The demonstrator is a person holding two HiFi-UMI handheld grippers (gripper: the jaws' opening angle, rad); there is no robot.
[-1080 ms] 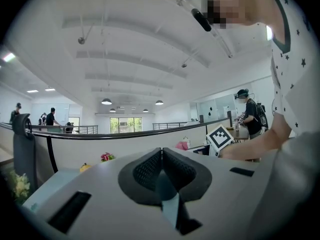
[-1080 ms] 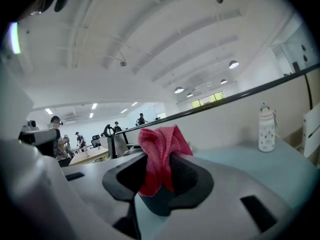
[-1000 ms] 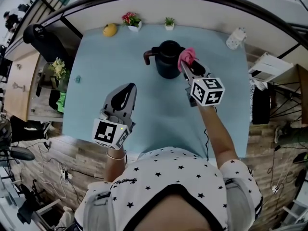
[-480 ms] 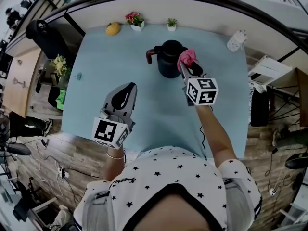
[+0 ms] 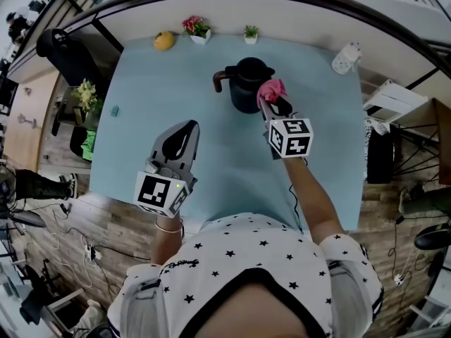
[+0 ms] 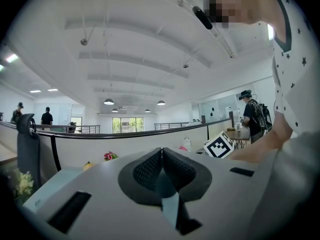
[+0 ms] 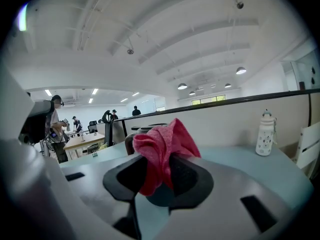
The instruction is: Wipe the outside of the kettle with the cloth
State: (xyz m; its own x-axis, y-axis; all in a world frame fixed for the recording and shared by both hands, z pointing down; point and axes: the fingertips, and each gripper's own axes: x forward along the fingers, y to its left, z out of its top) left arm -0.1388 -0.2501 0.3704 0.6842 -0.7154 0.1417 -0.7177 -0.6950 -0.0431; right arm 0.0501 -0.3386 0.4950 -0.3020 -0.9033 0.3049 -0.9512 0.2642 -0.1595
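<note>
Nearest the camera is the person's white star-printed shirt (image 5: 261,259), with a bare forearm reaching forward on each side. The left gripper (image 5: 186,128) hangs over the near left part of the light-blue table (image 5: 141,104), well apart from everything else. Its jaws are pressed together with nothing between them, as the left gripper view shows.

The right gripper (image 5: 272,101) is further forward, its marker cube (image 5: 289,137) facing up. Its jaws are clamped on a bunched pink cloth (image 5: 271,89), which sticks out above the pads in the right gripper view.

The cloth sits against the right side of the black kettle (image 5: 245,84), though actual contact cannot be confirmed. The kettle stands upright on the far middle of the table, its handle pointing to the person's left.

Along the far edge of the table are a yellow fruit (image 5: 164,41), a small pot of pink flowers (image 5: 192,28) and a small green plant (image 5: 249,32). A white bottle (image 5: 345,57) is at the far right corner.
</note>
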